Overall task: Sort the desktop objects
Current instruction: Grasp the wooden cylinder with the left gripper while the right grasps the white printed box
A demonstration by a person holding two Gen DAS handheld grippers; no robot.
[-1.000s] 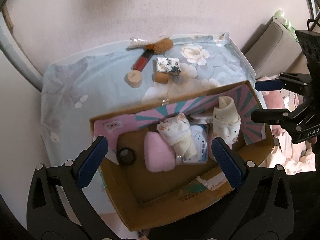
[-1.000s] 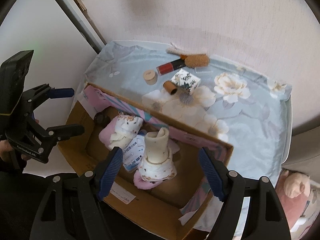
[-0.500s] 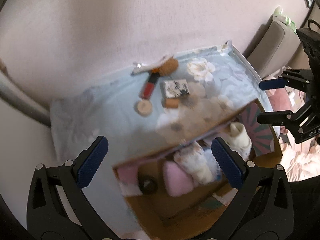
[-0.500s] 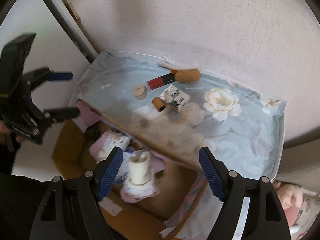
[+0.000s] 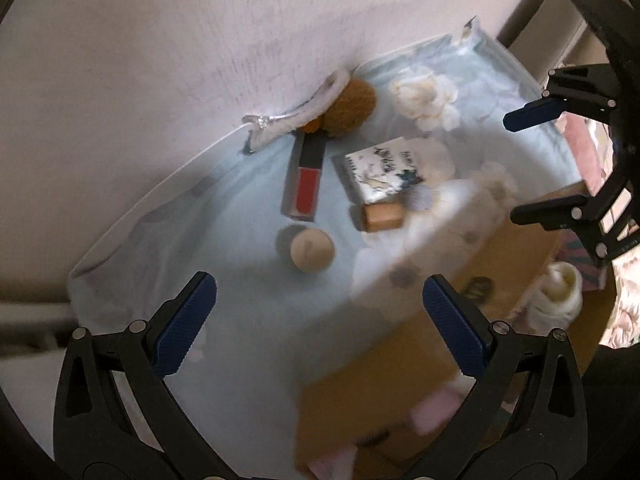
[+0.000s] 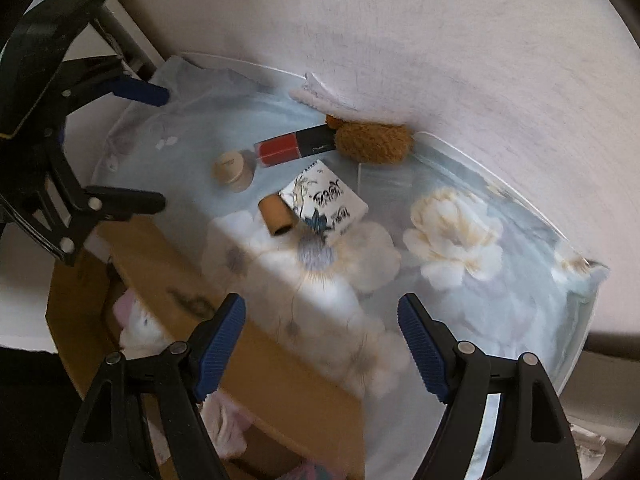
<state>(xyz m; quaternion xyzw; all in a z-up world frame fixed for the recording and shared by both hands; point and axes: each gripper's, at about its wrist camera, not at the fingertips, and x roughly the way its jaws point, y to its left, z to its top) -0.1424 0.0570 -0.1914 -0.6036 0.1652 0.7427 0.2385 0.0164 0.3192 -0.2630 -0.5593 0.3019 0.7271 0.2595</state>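
Table (image 6: 520,280) with pale blue floral cloth, set against a pinkish wall (image 6: 400,20). Cardboard box (image 6: 168,280) at the near edge of the table, flap up; inside it, rolled white cloths (image 5: 556,296) and pink soft items, blurred. Both grippers held above the scene, holding nothing: left gripper (image 5: 320,328) with jaws spread wide over the bare cloth near the box; right gripper (image 6: 320,340) with jaws spread over the cloth at the box's far rim. Loose objects grouped on the cloth near the wall, outside the box. White strip (image 6: 320,98) lies along the wall, touching the brown fuzzy ball (image 6: 372,142). Lip gloss (image 6: 296,146), red tube with dark cap, cap end against the ball. Small white carton (image 6: 324,202) with dark floral print and script lettering, not readable. Brown cork-like cylinder (image 6: 277,216) on its side, touching the carton's edge. Round beige jar (image 6: 232,170) just beside the gloss's red end; mark on the lid illegible.
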